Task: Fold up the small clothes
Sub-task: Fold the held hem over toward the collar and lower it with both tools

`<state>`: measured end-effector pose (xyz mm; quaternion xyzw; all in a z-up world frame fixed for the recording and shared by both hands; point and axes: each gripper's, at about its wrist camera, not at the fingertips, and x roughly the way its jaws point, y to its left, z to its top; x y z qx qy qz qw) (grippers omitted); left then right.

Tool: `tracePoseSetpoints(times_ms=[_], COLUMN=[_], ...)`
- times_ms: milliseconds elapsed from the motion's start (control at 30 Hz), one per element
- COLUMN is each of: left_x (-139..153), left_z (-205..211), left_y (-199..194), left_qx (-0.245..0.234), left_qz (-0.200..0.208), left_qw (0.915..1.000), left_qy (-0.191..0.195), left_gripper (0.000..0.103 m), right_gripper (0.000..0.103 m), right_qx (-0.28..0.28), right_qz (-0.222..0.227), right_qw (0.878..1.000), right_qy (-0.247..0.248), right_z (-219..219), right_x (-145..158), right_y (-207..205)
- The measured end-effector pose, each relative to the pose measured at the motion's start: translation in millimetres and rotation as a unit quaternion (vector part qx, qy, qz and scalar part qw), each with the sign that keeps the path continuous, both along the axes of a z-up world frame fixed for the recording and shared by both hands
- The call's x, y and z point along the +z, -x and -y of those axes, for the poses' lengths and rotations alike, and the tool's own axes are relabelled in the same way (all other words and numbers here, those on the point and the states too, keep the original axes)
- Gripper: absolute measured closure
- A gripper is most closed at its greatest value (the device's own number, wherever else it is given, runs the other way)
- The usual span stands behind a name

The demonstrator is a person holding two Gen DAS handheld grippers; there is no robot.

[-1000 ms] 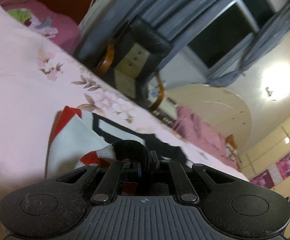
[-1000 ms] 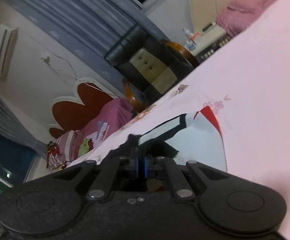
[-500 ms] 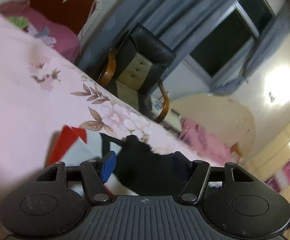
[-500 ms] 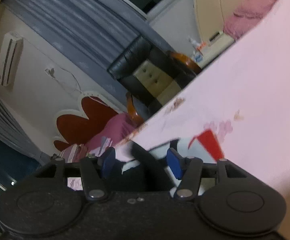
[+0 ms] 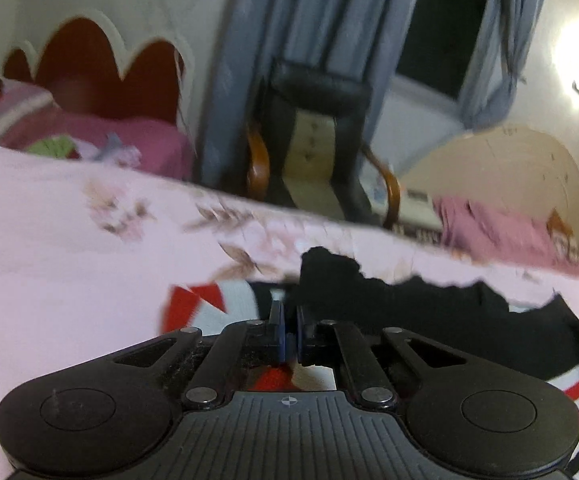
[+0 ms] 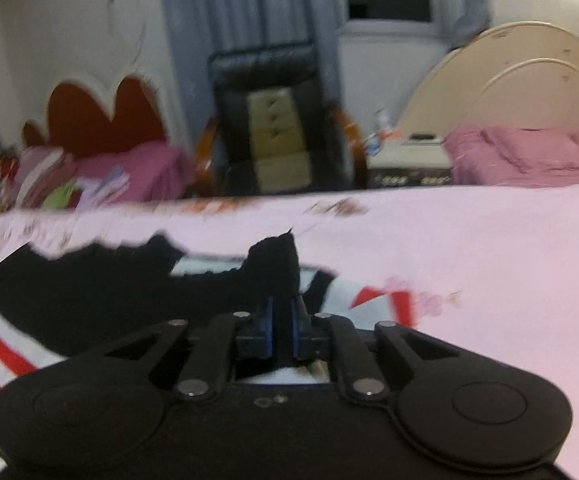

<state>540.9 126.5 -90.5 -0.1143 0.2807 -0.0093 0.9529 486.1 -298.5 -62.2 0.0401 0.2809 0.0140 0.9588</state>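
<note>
A small garment (image 5: 429,312), black with white panels and red stripes, lies on the pink flowered bedsheet (image 5: 69,272). My left gripper (image 5: 288,320) is shut on a raised fold of its black fabric. In the right wrist view the same garment (image 6: 89,280) spreads to the left. My right gripper (image 6: 280,322) is shut on a peak of black fabric (image 6: 275,264) that stands up between its blue pads. Both views are blurred.
Beyond the bed's far edge stand a black and cream armchair (image 6: 273,128), grey curtains (image 5: 309,20), a second bed with a red headboard (image 6: 101,116) and a cream headboard (image 6: 509,80) with pink bedding.
Both grippers were shut on the garment, opened half a second ago, and are now shut again on new folds of black fabric. Both views have levelled out.
</note>
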Motion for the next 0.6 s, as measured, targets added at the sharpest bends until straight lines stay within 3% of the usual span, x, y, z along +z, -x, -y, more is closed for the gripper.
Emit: tracePoseSetpoints(times_ms=[67, 133, 167, 300, 367, 400, 433, 500, 600], left_x=[-6, -22, -25, -22, -15, -7, 1, 11, 8], left_z=[-4, -1, 2, 7, 0, 1, 8, 35, 87], left_y=[-1, -11, -11, -8, -3, 3, 10, 12, -2], left_qx=[0.005, 0.004, 0.004, 0.006, 0.013, 0.024, 0.027, -0.009, -0.080], left_qz=[-0.004, -0.038, -0.031, -0.027, -0.030, -0.019, 0.003, 0.021, -0.001], left_qw=[1.0000, 0.9992, 0.9991, 0.9986, 0.9992, 0.9993, 0.9994, 0.9992, 0.9964], left_qy=[-0.004, -0.014, -0.027, -0.044, -0.023, -0.021, -0.023, -0.031, -0.029], left_gripper=[0.098, 0.098, 0.098, 0.096, 0.080, 0.063, 0.060, 0.060, 0.060], right_gripper=[0.095, 0.095, 0.095, 0.090, 0.070, 0.051, 0.045, 0.048, 0.057], right_qx=[-0.014, -0.011, -0.012, -0.012, -0.016, -0.021, -0.021, 0.005, 0.077], right_qz=[0.008, -0.013, -0.035, -0.034, -0.028, -0.012, 0.015, 0.033, 0.000], right_qw=[1.000, 1.000, 0.999, 0.998, 0.998, 0.999, 0.999, 0.999, 0.997], right_qy=[0.014, 0.024, 0.029, 0.051, 0.048, 0.039, 0.034, 0.023, 0.029], right_z=[7, 9, 9, 3, 5, 7, 6, -6, -46], right_x=[1, -8, -17, -20, -12, -5, 3, 11, 3], right_y=[4, -5, -13, -15, -9, 0, 10, 17, 2])
